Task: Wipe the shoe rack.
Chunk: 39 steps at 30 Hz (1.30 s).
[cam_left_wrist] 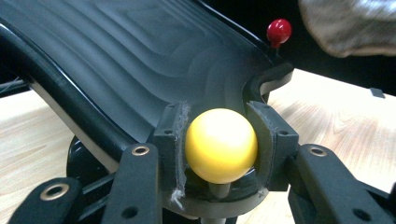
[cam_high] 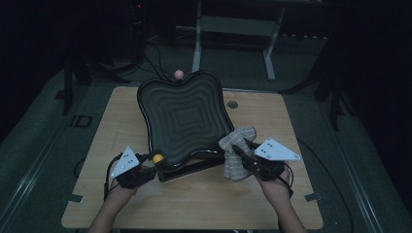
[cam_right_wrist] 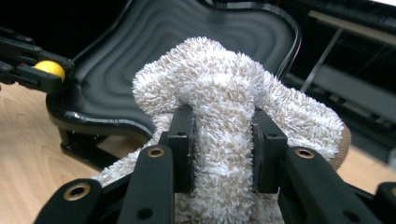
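Note:
A black tray (cam_high: 184,116) with wavy ridges stands tilted on a low stand on the wooden table. A yellow ball (cam_high: 157,158) sticks up on a stem at its near left corner, and a red ball (cam_high: 179,74) at its far corner. My left gripper (cam_high: 155,161) is shut on the yellow ball (cam_left_wrist: 220,144), one pad on each side of it. At the tray's near right corner, my right gripper (cam_high: 238,150) is shut on a fluffy beige cloth (cam_high: 233,167). The cloth (cam_right_wrist: 219,79) bulges above the jaws and hangs below them.
The tray's black stand (cam_high: 194,167) juts out under its near edge. The table (cam_high: 194,204) has a round hole (cam_high: 232,104) at the back right. A metal desk frame (cam_high: 233,29) stands behind the table in the dark.

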{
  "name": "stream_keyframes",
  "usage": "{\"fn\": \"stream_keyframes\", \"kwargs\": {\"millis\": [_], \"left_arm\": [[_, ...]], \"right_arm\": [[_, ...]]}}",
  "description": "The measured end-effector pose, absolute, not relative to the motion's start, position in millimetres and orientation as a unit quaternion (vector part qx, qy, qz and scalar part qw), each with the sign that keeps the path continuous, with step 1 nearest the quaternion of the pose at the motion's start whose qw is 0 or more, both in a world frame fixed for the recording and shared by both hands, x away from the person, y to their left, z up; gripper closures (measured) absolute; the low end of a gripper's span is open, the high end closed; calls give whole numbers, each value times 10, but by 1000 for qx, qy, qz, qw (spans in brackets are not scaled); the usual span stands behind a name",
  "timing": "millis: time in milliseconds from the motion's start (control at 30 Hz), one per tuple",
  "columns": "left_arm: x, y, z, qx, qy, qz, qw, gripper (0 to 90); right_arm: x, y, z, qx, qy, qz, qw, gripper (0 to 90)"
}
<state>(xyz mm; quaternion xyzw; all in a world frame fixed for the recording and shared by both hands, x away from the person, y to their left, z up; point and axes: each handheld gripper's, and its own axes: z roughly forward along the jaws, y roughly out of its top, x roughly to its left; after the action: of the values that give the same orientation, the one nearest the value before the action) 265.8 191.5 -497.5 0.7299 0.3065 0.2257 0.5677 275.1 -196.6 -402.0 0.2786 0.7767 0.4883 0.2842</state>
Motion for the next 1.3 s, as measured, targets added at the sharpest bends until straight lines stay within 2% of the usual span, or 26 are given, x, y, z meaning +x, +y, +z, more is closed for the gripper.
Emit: {"fn": "stream_keyframes", "kwargs": {"millis": [133,333,700,900,1100,1300], "left_arm": [[2671,1924,-4976,731,304,222,569,590],[2678,1933,-4976,732,305,214,571,593],[2723,1960,-4960,742,295,193,570,596],[2723,1965,-4964,742,295,190,571,597],[2732,1973,-4966,743,290,184,574,597],[2746,1985,-4970,744,286,179,577,597]], "right_arm": [[2835,-1961,-4233,290,789,475,260,665],[2980,-1902,-4564,314,805,437,248,668],[3039,-1930,-4941,333,818,400,245,687],[3020,-1900,-4833,333,812,410,248,693],[3055,-1861,-5036,342,826,381,236,697],[2920,-1835,-4723,321,809,422,254,696]]}}
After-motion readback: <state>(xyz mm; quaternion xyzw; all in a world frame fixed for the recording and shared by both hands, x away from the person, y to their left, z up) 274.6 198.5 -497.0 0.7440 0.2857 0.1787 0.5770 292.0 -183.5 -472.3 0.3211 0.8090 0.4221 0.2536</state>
